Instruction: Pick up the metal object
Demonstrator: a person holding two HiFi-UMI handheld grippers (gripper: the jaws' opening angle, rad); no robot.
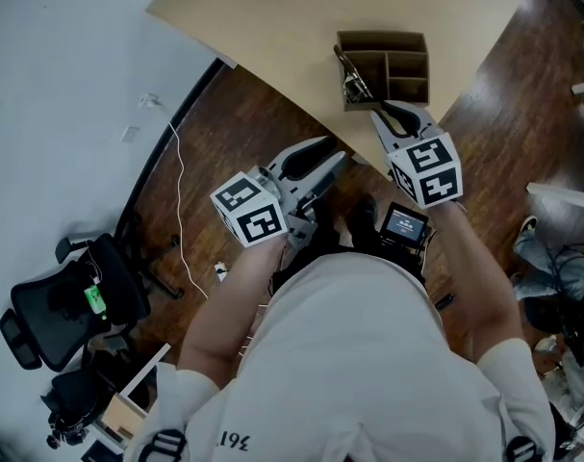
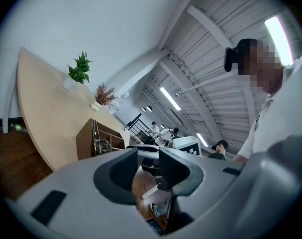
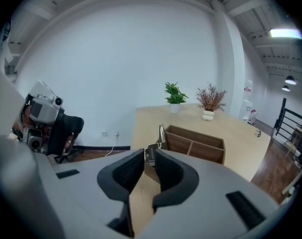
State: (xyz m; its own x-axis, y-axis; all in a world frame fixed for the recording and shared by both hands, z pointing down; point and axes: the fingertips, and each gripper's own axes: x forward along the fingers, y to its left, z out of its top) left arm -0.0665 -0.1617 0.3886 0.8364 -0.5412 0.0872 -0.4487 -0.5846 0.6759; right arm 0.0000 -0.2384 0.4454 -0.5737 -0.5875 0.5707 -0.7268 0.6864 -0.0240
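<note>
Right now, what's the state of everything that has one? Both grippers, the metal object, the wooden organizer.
Left gripper: open, empty, held over the floor beside the table.
Right gripper: open by a narrow gap, nothing gripped, aimed at the metal object.
Metal object: upright in the organizer's end compartment, poking above the rim, not gripped.
Wooden organizer: open-topped, sitting on the table near its edge.

Only dark digits on the white shirt [image 1: 349, 354] read, roughly "191"; print on the small screen [image 1: 404, 224] is too small.
</note>
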